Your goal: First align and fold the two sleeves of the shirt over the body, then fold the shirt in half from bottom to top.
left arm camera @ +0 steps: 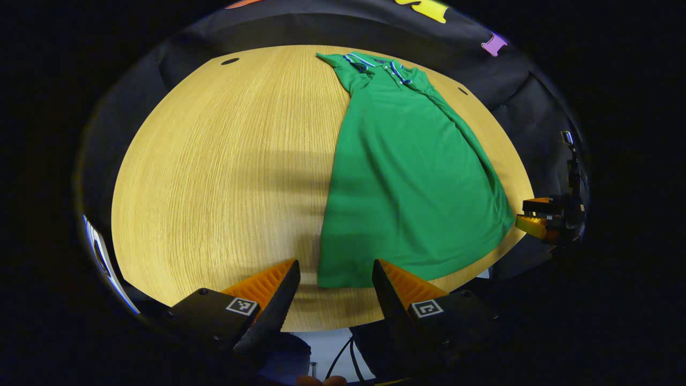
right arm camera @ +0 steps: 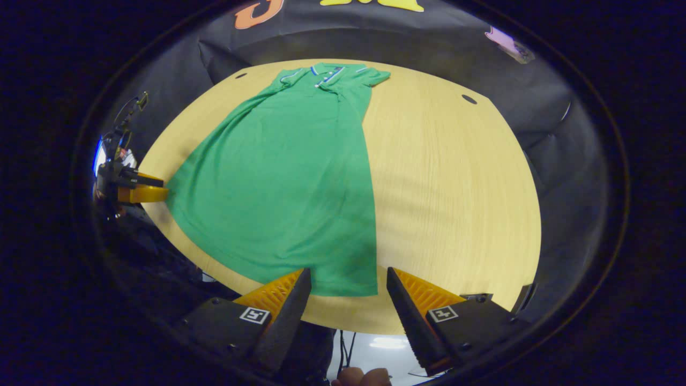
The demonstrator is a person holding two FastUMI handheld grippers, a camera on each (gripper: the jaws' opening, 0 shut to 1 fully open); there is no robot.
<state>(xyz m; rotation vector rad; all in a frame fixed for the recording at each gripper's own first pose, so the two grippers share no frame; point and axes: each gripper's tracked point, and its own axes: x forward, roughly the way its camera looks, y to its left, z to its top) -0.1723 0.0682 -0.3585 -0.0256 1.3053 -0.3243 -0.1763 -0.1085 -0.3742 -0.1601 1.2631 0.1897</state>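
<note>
In the left gripper view, the left hand-held gripper (left arm camera: 336, 279) hangs over the near edge of the wooden worktop (left arm camera: 214, 177) with its fingers spread wide and nothing between them. Just past the fingertips lies the bottom left corner of the green polo shirt (left arm camera: 407, 182), whose hem sits along the near edge. The shirt lies flat and lengthwise, its collar (left arm camera: 375, 63) by the far edge, and the sleeves appear already folded in over the body. At the right of this view, the right hand-held gripper (left arm camera: 536, 214) sits just beside the shirt's other bottom corner.

In the right gripper view, the right hand-held gripper (right arm camera: 348, 281) is likewise wide apart and empty, fingertips flanking the shirt's bottom right corner at the near edge.
</note>
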